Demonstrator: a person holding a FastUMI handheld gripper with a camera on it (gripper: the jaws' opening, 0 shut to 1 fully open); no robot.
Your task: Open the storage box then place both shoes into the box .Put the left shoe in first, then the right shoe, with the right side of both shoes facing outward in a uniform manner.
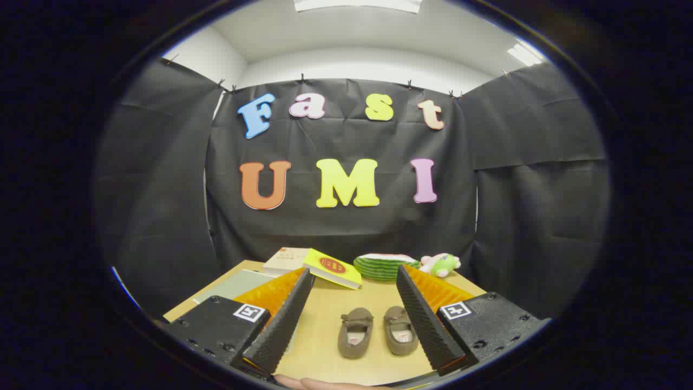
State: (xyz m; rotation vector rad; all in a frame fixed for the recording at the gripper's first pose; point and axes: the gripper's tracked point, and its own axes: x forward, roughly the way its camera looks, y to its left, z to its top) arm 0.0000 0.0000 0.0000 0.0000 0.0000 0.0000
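The hand-held gripper [353,279] hovers level above the pale wooden tabletop [373,295], its two ribbed fingers spread wide apart and gripping nothing. Between the fingers sit two small brown suede slipper shoes, toes pointing to 12 o'clock: the left-hand shoe [355,332] and the right-hand shoe [400,330], side by side, just apart. Beyond the fingertips, at 12 o'clock, lie a yellow book [332,268], a green striped plate stack [381,266] and a green-and-pink plush toy [440,264]. A fingertip of the person's hand [319,383] shows at 6 o'clock.
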